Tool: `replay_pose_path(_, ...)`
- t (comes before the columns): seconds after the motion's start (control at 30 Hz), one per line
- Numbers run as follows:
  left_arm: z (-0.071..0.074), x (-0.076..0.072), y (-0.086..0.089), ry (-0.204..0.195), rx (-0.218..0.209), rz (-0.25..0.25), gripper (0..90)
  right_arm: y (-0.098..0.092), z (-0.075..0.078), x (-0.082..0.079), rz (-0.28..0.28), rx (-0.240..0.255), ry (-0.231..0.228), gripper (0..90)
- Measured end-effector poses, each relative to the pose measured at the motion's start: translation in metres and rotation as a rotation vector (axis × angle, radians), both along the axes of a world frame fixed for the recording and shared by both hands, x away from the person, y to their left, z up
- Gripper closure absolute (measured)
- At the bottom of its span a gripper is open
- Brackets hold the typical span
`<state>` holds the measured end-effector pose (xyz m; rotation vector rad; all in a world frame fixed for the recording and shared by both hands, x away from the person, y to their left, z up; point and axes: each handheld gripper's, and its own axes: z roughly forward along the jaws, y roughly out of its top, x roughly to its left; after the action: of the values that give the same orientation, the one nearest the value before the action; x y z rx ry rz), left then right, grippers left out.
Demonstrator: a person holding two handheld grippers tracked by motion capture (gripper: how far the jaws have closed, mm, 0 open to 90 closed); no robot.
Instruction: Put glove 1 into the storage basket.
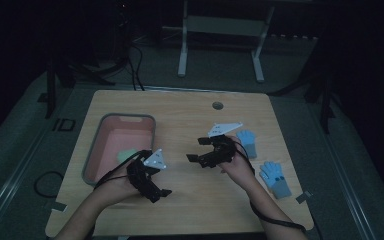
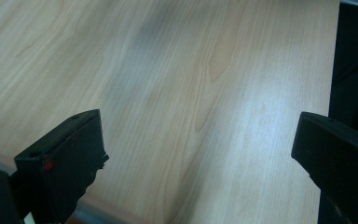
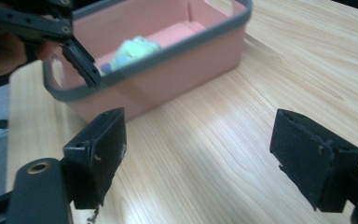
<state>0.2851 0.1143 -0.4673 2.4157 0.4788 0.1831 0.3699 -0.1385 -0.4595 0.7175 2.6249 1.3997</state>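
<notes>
A pink bin with a grey rim (image 1: 128,116) stands at the table's left and holds a pale green glove (image 1: 126,155). Two blue gloves lie at the right, one farther back (image 1: 247,141) and one nearer (image 1: 276,179). My left gripper (image 1: 156,192) hovers just right of the bin's near corner; in its own view the left gripper (image 2: 198,135) is open over bare wood. My right gripper (image 1: 195,150) sits mid-table, pointing left at the bin. In its own view the right gripper (image 3: 198,135) is open, facing the bin (image 3: 168,51) and the green glove (image 3: 133,50).
A wooden table (image 1: 190,200) with a small round hole (image 1: 217,105) at its far edge. A white metal frame (image 1: 220,25) stands on the floor behind it. Cables trail off the near edge from both grippers. The room is dark.
</notes>
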Motion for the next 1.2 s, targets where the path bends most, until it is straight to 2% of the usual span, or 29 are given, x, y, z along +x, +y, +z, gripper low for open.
replay_pose_path(0.13, -0.007, -0.005, -0.012, 0.002, 0.027, -0.013, 2.8, -0.012, -0.008, -0.002, -0.010, -0.043, -0.014, 16.2)
replay_pose_path(0.2, -0.011, -0.006, -0.017, 0.004, 0.004, -0.016, 2.8, -0.019, -0.011, -0.004, -0.012, -0.057, -0.016, 16.2)
replay_pose_path(0.27, -0.015, -0.007, -0.021, 0.006, -0.012, -0.025, 2.8, -0.027, -0.014, -0.005, -0.016, -0.059, -0.015, 16.2)
replay_pose_path(0.37, -0.022, -0.008, -0.028, -0.014, -0.004, -0.045, 2.8, -0.038, -0.016, -0.006, -0.029, -0.064, -0.016, 16.2)
replay_pose_path(0.43, -0.028, -0.010, -0.033, -0.005, -0.012, -0.058, 2.8, -0.045, -0.019, -0.007, -0.042, -0.067, -0.006, 16.2)
replay_pose_path(0.6, -0.046, -0.008, -0.046, 0.011, 0.000, -0.063, 2.8, -0.065, -0.026, -0.010, -0.084, -0.080, 0.010, 16.3)
replay_pose_path(0.77, -0.066, -0.012, -0.052, -0.020, 0.036, -0.088, 2.9, -0.084, -0.033, -0.016, -0.116, -0.066, 0.006, 16.2)
replay_pose_path(0.83, -0.073, -0.013, -0.054, -0.022, 0.058, -0.085, 2.9, -0.092, -0.037, -0.018, -0.127, -0.066, 0.008, 16.1)
replay_pose_path(0.93, -0.080, -0.016, -0.056, -0.031, 0.061, -0.078, 2.9, -0.103, -0.045, -0.022, -0.145, -0.065, 0.001, 16.1)
replay_pose_path(1.0, -0.083, -0.017, -0.055, -0.029, 0.050, -0.068, 2.9, -0.108, -0.050, -0.024, -0.138, -0.070, -0.001, 14.6)
replay_pose_path(1.1, -0.085, -0.017, -0.053, -0.024, 0.034, -0.056, 3.0, -0.116, -0.055, -0.028, -0.140, -0.105, -0.014, 14.3)
replay_pose_path(1.2, -0.086, -0.019, -0.053, -0.026, 0.028, -0.046, 3.0, -0.126, -0.058, -0.031, -0.167, -0.112, 0.004, 13.8)
